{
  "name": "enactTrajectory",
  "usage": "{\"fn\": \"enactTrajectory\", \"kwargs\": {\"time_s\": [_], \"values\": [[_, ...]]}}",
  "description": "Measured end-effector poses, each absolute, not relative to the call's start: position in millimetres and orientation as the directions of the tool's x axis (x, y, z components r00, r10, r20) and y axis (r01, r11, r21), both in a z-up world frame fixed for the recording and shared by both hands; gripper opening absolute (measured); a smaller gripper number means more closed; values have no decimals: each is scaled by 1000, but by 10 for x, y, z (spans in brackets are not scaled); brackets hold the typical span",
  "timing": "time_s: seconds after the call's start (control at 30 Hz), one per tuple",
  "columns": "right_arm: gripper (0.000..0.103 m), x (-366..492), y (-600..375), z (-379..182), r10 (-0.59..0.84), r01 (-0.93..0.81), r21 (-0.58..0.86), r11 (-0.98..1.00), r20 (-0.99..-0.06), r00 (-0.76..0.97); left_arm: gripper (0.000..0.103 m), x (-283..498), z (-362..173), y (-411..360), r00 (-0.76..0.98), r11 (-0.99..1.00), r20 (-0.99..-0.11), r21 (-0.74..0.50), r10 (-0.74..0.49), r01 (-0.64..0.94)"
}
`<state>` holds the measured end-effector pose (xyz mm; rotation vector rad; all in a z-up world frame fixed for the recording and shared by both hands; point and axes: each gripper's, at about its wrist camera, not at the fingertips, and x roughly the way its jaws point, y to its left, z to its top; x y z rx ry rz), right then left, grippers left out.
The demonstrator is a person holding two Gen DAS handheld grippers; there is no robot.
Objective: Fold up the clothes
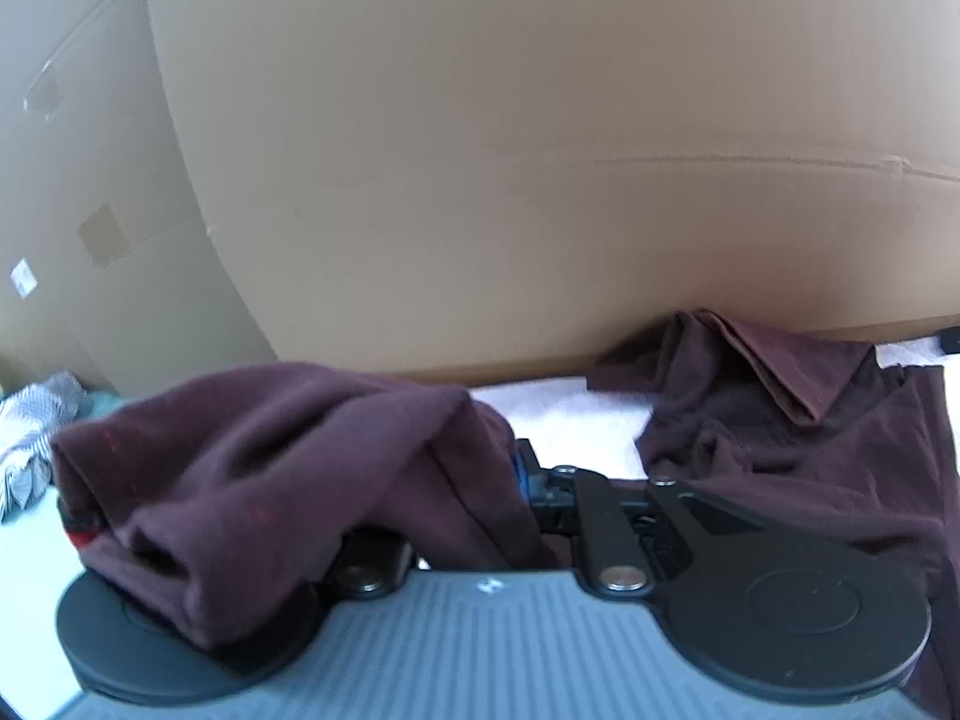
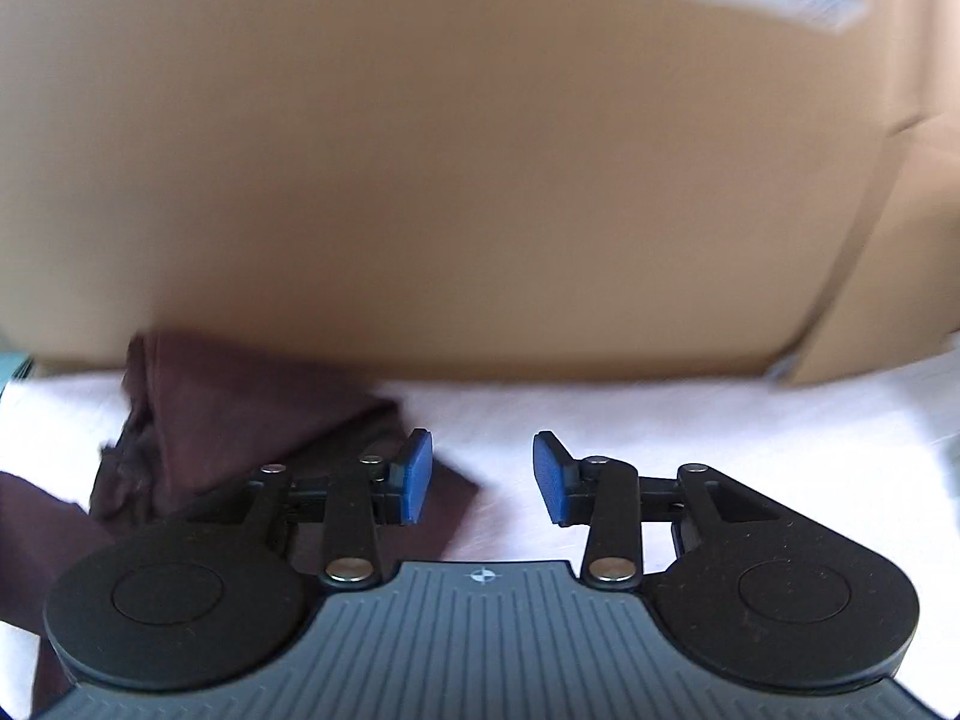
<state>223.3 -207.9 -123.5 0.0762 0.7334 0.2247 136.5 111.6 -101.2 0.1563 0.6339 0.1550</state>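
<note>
A dark maroon garment (image 1: 780, 450) lies crumpled on a white surface (image 1: 558, 414), one corner folded into a peak against the cardboard behind it. A thick fold of the same garment (image 1: 270, 456) drapes over my left gripper (image 1: 510, 468) and hides its left finger. The right finger's blue pad (image 1: 521, 471) presses against that fold, so the jaws are shut on the cloth. In the right wrist view my right gripper (image 2: 483, 468) stands open with only white surface between its blue pads (image 2: 417, 474). The garment (image 2: 240, 420) lies under and beyond its left finger.
A large brown cardboard box (image 1: 510, 150) rises close behind the surface and fills the upper part of both views (image 2: 420, 150). A grey-and-white patterned cloth (image 1: 30, 438) and something teal lie at the far left. White surface (image 2: 720, 420) stretches right of the right gripper.
</note>
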Motion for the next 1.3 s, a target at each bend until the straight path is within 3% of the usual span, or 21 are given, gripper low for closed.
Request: {"fn": "enactTrajectory", "kwargs": {"time_s": [0.07,0.23,0.4,0.63,0.67,0.7,0.8,0.9,1.0,1.17,1.23,1.3], "values": [[28,2064,-2192,-1157,320,-204,250,946,-651,688,16,1410,-1006,1133,802,976,-568,201,185,-82],[22,1798,-1948,-1330,487,-332,361,871,-720,495,17,1459,-973,1129,808,976,-564,213,168,-54],[18,1978,-1752,-1608,346,-249,246,937,-755,557,17,1390,-905,1198,817,972,-544,224,189,-76],[21,2157,-1820,-1466,323,-171,277,945,-734,597,23,1397,-1166,1473,718,983,-673,164,176,-88],[22,2117,-1843,-1407,318,-166,276,947,-726,610,25,1405,-1206,1501,707,986,-689,143,160,-83],[22,2016,-1874,-1337,313,-164,272,948,-714,626,34,1407,-1227,1516,706,988,-693,130,147,-78],[22,1725,-1953,-1214,339,-182,290,940,-713,613,41,1403,-1268,1559,706,994,-700,90,108,-64],[22,1439,-1916,-1272,399,-213,338,917,-737,546,62,1444,-1319,1591,698,999,-715,40,44,-22],[22,1186,-1828,-1383,431,-233,363,902,-759,488,67,1487,-1369,1613,684,999,-730,33,3,30],[18,1150,-1798,-1527,347,-106,340,934,-796,496,70,1412,-1339,1710,668,998,-743,8,-37,64],[21,1044,-1824,-1424,362,-104,362,926,-779,511,85,1438,-1358,1740,657,996,-749,-40,-87,85],[23,898,-1823,-1324,380,-127,369,921,-774,506,89,1484,-1410,1768,635,990,-759,-113,-144,89]]}}
